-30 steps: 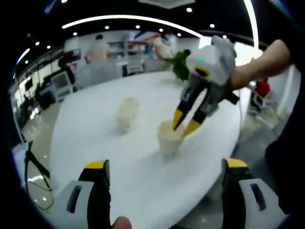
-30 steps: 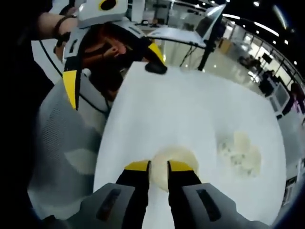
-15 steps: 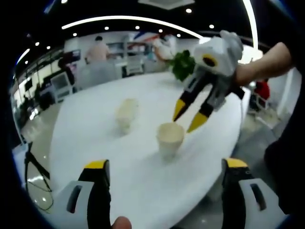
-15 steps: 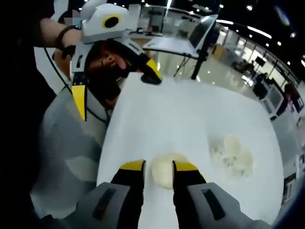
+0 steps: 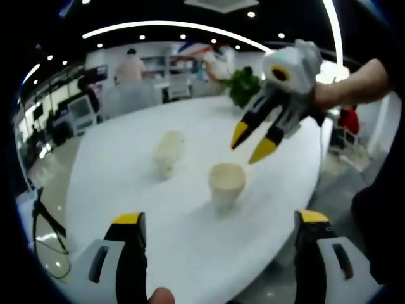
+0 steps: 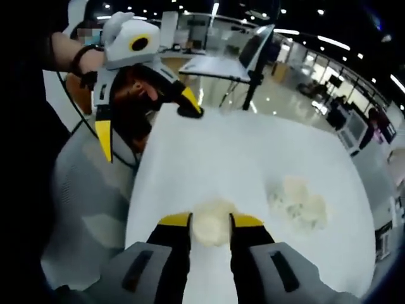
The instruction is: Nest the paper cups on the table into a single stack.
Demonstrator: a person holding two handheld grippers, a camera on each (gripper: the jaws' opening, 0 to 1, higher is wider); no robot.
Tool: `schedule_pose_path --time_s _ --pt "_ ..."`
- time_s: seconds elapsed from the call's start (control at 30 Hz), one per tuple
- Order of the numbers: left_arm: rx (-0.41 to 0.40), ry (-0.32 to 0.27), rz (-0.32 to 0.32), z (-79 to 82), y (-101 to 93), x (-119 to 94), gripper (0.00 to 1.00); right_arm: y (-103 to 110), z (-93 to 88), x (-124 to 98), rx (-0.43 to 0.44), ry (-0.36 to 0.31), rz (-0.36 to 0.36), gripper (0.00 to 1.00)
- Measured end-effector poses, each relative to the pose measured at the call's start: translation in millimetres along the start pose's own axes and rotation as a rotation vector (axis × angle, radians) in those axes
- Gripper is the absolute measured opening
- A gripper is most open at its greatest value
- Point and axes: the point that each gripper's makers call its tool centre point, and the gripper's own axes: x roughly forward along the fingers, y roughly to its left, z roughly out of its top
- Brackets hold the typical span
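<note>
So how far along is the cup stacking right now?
Looks early or midway. One upright paper cup stands alone on the white table; whether it already holds a nested cup, I cannot tell. The right gripper hangs above it, open and empty, and the left gripper is open too. The farther cup pile is not yet merged.

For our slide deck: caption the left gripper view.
Right gripper hovers open above an upright paper cup on the white table.

Bare white table (image 5: pixel 126 183) all round the upright paper cup (image 5: pixel 226 183), a second cup (image 5: pixel 168 151) well apart, right gripper (image 5: pixel 248 142) hanging just above the rim.
</note>
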Motion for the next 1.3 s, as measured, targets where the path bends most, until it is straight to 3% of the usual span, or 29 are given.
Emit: schedule_pose_path --time_s 0.17,0.2,0.27,0.43,0.6,0.73,0.93,1.1,1.3 --pt "-0.007 -0.008 0.007 0.4 2.7 -1.3 0.96 -6.3 -3.5 -8.9 0.033 -0.018 -0.048 0.23" --pt "-0.007 -0.008 0.007 0.3 3.1 -1.4 0.96 -9.9 -5.8 -12.6 0.097 -0.040 -0.067 0.23" --pt "-0.007 -0.009 0.008 0.7 4.0 -1.7 0.96 -14.4 -9.2 -19.3 0.108 -0.046 -0.090 0.25" --pt "-0.005 -0.020 0.010 5.6 5.5 -2.6 0.96 -37.3 -35.1 -47.2 0.191 -0.050 -0.252 0.33" --pt "0.000 -0.025 0.005 11.6 4.8 -3.6 0.96 -43.6 -60.3 -68.7 0.275 -0.065 -0.324 0.41" --pt "0.016 -0.014 0.001 12.5 7.1 -2.8 0.96 -46.4 -69.7 -84.8 0.347 -0.103 -0.377 0.47" --pt "0.008 -0.013 0.002 14.1 9.6 -5.0 0.96 -45.7 -75.6 -100.4 0.332 -0.133 -0.433 0.62" --pt "0.018 -0.007 0.002 16.9 14.3 -6.8 0.96 -39.7 -70.1 -105.9 0.399 -0.218 -0.444 0.76" --pt "-0.001 -0.033 0.006 21.9 18.3 -10.0 0.96 -26.3 -75.0 -106.0 0.407 -0.219 -0.457 0.88"
